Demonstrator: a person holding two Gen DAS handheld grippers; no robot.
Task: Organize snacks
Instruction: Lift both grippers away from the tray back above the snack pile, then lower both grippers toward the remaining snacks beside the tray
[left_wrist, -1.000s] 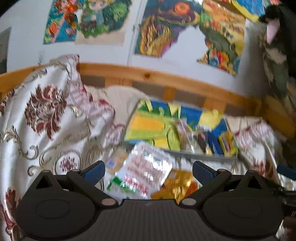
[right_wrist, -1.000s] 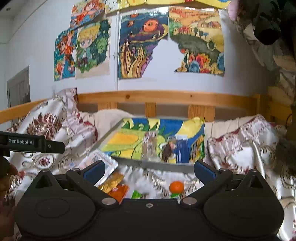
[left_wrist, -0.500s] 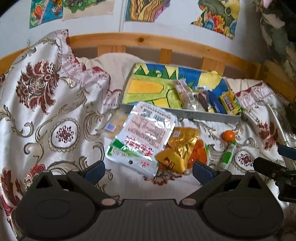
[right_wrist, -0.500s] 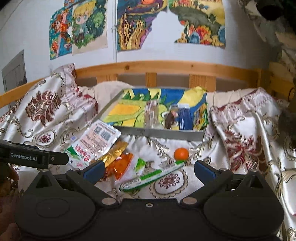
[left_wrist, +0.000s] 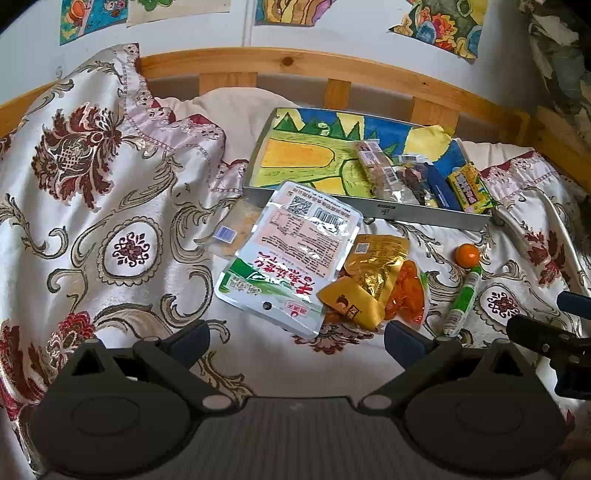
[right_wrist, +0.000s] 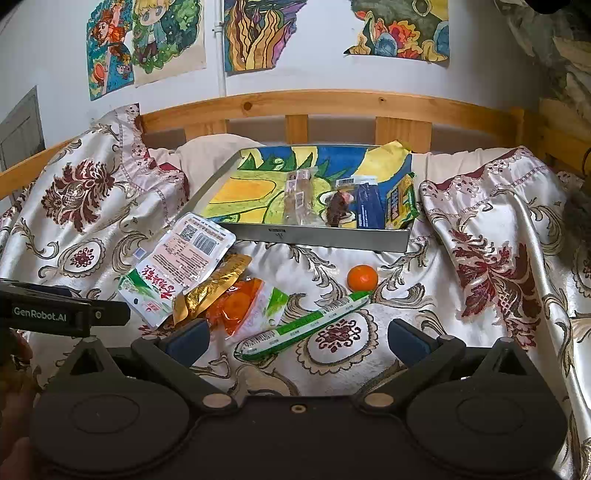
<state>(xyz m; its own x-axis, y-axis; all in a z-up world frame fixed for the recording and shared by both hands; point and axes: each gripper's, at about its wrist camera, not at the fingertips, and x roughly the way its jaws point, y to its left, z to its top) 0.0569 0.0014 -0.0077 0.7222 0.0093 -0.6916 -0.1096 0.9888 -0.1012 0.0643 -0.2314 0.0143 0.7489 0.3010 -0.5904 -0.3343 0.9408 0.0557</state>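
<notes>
Surface: floral bedspread (right_wrist: 491, 266) on bed, wood rail (right_wrist: 332, 101) behind, drawings (right_wrist: 255, 33) on white wall. Tray (right_wrist: 317, 232) by rail, few snacks inside. Loose snacks (left_wrist: 291, 254) on spread, near side of tray. Left gripper (left_wrist: 295, 338) wide, empty. Right gripper (right_wrist: 297, 338) wide, empty.

Bright, even daylight fills both views; the satin bedspread (right_wrist: 491, 236) shines with soft glare, shadows stay faint, fisheye bending curves the wooden rail (left_wrist: 332, 70), corners vignette black, detail sharp

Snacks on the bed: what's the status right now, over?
Both grippers open, empty. Tray holds few snacks; big packet, sausage stick, orange loose on blanket. Nothing blocking.
</notes>
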